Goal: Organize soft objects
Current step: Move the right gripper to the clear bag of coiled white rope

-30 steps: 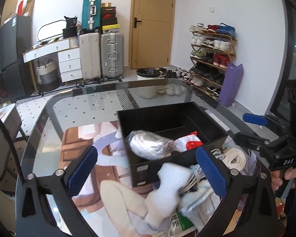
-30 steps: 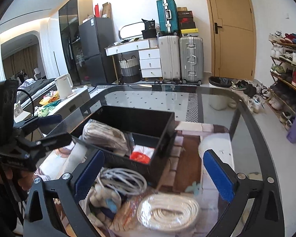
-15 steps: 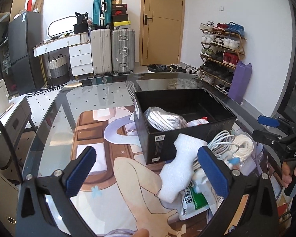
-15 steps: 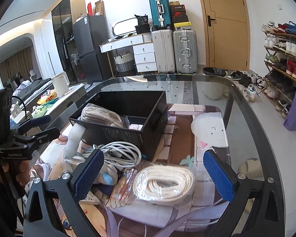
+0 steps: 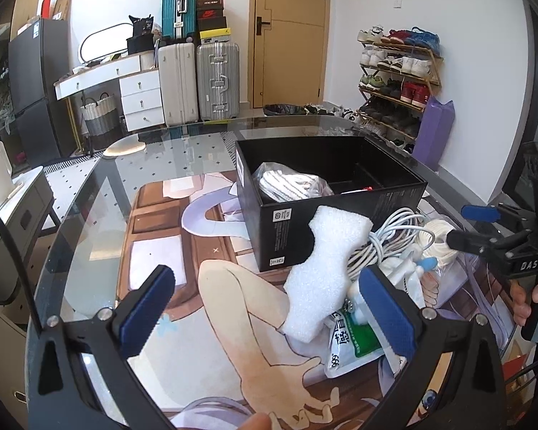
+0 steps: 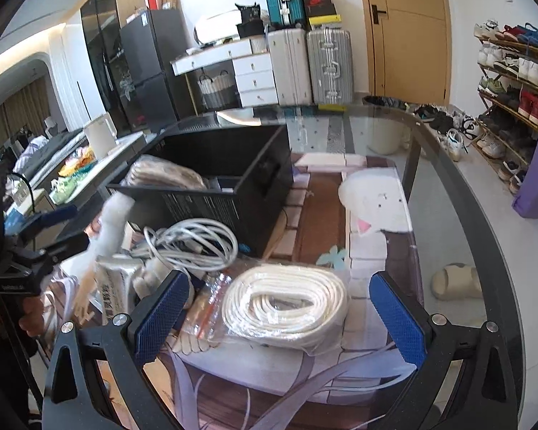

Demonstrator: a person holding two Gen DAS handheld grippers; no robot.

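Since a second ago both of my grippers have drawn back from the black box: it sat close under the left wrist camera then and now stands well beyond the fingertips, with the pile in front of it in full view. I judge one deposit finished, since a bagged striped cloth lies in the box, and the next pick not begun. My left gripper is spread wide and empty; my right gripper is likewise spread, holding nothing. The white foam piece leans against the box's near wall, long axis steeply tilted, upper end toward the box rim. The bagged white rope coil lies flat just before the box, long axis crosswise between my right fingers.
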